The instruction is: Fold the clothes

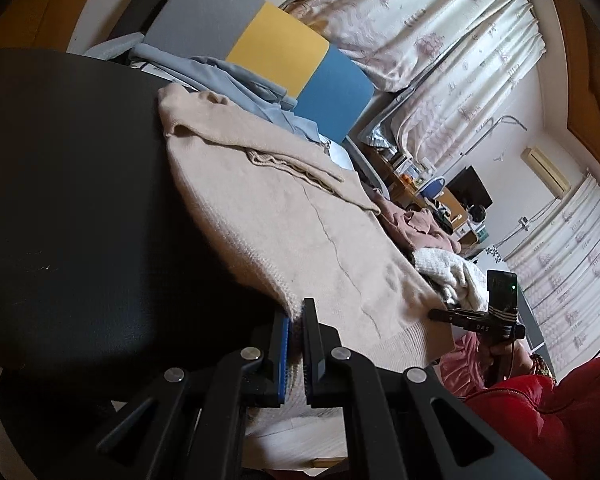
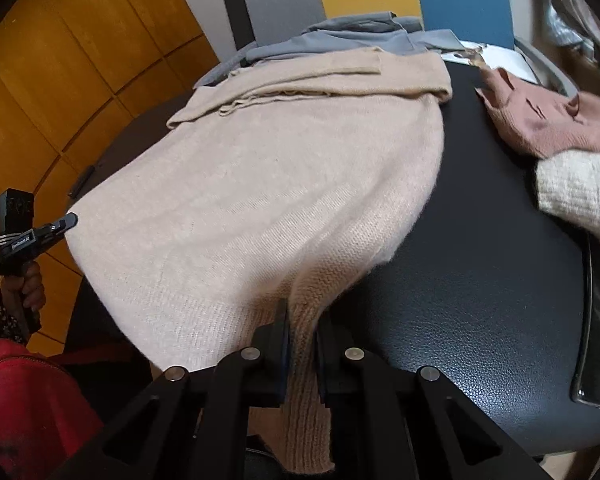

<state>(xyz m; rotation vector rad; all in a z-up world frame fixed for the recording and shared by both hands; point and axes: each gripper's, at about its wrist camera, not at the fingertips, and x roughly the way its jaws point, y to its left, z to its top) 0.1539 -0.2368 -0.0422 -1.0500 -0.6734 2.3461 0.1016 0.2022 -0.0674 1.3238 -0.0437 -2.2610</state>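
Two grippers hold one beige sweater (image 1: 296, 216) by its ribbed hem.

Left wrist view: the left gripper (image 1: 296, 320) points slightly downward and its jaws are pressed together on the hem corner. The sweater lies spread over a black table (image 1: 80, 184) and runs toward 12 o'clock. At 3 o'clock the right gripper (image 1: 439, 314) shows from the side, held by a hand (image 1: 499, 356) above a red sleeve (image 1: 547, 412).

Right wrist view: the right gripper (image 2: 301, 320) tilts more steeply and is clamped on the bunched hem. At 9 o'clock the left gripper (image 2: 70, 222) touches the sweater (image 2: 260, 184) edge. Only this view shows clearly the pink garment (image 2: 551, 120) and the cream knit (image 2: 579, 196) at 2 o'clock, and the grey clothes (image 2: 351, 36) at 12 o'clock.
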